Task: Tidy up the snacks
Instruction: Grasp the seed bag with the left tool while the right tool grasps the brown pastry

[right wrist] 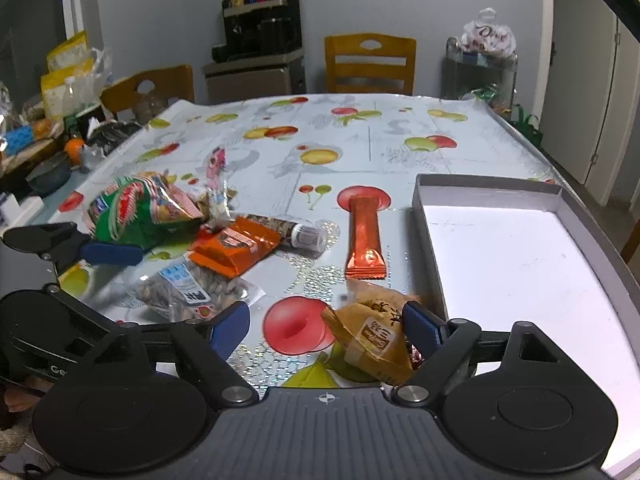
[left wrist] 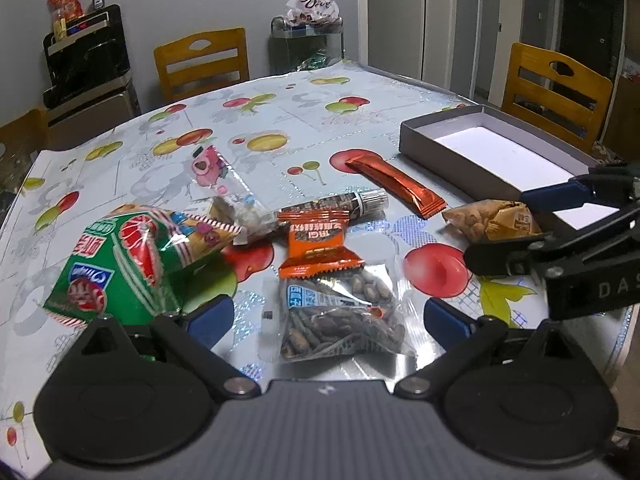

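Snacks lie scattered on the fruit-patterned tabletop [left wrist: 360, 92], and the step in hand looks like picking up the tan crinkled nut packet [right wrist: 372, 336] to move it into the shallow grey cardboard box with a white floor [right wrist: 520, 264], which is empty.

The right gripper [right wrist: 326, 330] has its jaws spread, with the packet lying between them, against the blue right pad [right wrist: 420, 328] while the left pad stands clear of it. No grip is made yet. The left gripper [left wrist: 328, 314] is also spread wide, poised over the clear bag of dark seeds [left wrist: 340, 316], with the green and red printed pouch [left wrist: 120, 264] just beside its left finger.

The next move, as I judge it, calls for closing the right jaws until both pads press the packet, then a lift high enough to clear the box wall, which rises right beside the packet.

That near wall is the tight edge; a low carry would catch it. The inside of the box offers plenty of free floor. The copper-orange foil stick [right wrist: 364, 236] lies just ahead of the packet, close to the box's left wall, so a forward sweep could nudge it. The orange square wafer packet [right wrist: 236, 248] and the striped tube [right wrist: 292, 232] are well apart to the left.
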Demonstrator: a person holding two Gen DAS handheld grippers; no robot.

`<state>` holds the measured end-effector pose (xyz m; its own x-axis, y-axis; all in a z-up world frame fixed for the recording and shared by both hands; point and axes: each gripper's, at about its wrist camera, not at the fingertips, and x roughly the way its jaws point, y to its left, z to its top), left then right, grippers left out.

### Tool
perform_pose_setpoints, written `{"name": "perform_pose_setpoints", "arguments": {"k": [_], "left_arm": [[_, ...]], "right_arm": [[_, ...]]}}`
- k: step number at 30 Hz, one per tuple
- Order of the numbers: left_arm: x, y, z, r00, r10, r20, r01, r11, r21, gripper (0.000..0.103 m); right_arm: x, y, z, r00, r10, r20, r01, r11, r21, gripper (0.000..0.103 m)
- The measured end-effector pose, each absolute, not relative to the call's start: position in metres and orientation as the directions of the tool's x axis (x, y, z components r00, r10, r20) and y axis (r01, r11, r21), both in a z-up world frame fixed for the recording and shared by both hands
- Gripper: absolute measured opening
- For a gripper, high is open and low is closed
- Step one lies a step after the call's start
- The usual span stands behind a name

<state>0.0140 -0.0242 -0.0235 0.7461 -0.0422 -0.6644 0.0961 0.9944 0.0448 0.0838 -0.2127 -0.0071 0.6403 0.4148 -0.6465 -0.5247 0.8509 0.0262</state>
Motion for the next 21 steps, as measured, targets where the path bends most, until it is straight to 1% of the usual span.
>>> {"name": "perform_pose_setpoints", "arguments": {"k": [7,9,10,11,12,14,15,16,17,18,20,21], "left_arm": [[0.023,-0.023,-0.036,0.742,-0.085,-0.665,0.126,0.992,0.013,0.101],[0.028,-0.020,-0.044,0.726,-0.098,-0.681,0.125,0.992,-0.010,0.101],[0.029,-0.019,-0.048,0.721,-0.097,-0.686,0.121,0.993,-0.013,0.101],[0.025,-0.020,-0.048,0.739,-0.092,-0.667,0.118,0.993,-0.007,0.101],[0.025,-0.019,-0.049,0.740,-0.095,-0.665,0.117,0.993,-0.012,0.098],[0.022,-0.018,-0.048,0.744,-0.097,-0.661,0.118,0.993,-0.013,0.094],[0.021,-0.018,-0.048,0.747,-0.095,-0.659,0.117,0.993,-0.010,0.093],[0.020,-0.018,-0.048,0.748,-0.093,-0.657,0.115,0.993,-0.010,0.093],[0.019,-0.017,-0.048,0.749,-0.095,-0.656,0.116,0.993,-0.012,0.092],[0.019,-0.017,-0.048,0.750,-0.095,-0.655,0.115,0.993,-0.013,0.090],[0.017,-0.016,-0.046,0.757,-0.100,-0.645,0.117,0.993,-0.017,0.082],[0.015,-0.017,-0.045,0.760,-0.097,-0.642,0.115,0.993,-0.014,0.082]], "right_arm": [[0.086,-0.205,-0.015,0.654,0.379,-0.655,-0.521,0.853,-0.026,0.082],[0.087,-0.201,-0.018,0.663,0.363,-0.654,-0.523,0.850,-0.058,0.079],[0.088,-0.199,-0.021,0.665,0.351,-0.659,-0.522,0.849,-0.074,0.073],[0.088,-0.197,-0.022,0.671,0.339,-0.659,-0.521,0.848,-0.095,0.068],[0.087,-0.195,-0.024,0.682,0.329,-0.653,-0.520,0.846,-0.118,0.066],[0.085,-0.194,-0.026,0.699,0.316,-0.641,-0.520,0.840,-0.153,0.058],[0.084,-0.193,-0.027,0.707,0.311,-0.635,-0.519,0.838,-0.167,0.055],[0.083,-0.193,-0.028,0.720,0.303,-0.625,-0.513,0.838,-0.184,0.046],[0.084,-0.194,-0.028,0.727,0.301,-0.617,-0.510,0.839,-0.191,0.042],[0.084,-0.196,-0.028,0.723,0.310,-0.617,-0.512,0.841,-0.177,0.042],[0.087,-0.200,-0.028,0.719,0.328,-0.613,-0.512,0.846,-0.148,0.041],[0.088,-0.202,-0.027,0.716,0.335,-0.613,-0.513,0.848,-0.135,0.041]]}}
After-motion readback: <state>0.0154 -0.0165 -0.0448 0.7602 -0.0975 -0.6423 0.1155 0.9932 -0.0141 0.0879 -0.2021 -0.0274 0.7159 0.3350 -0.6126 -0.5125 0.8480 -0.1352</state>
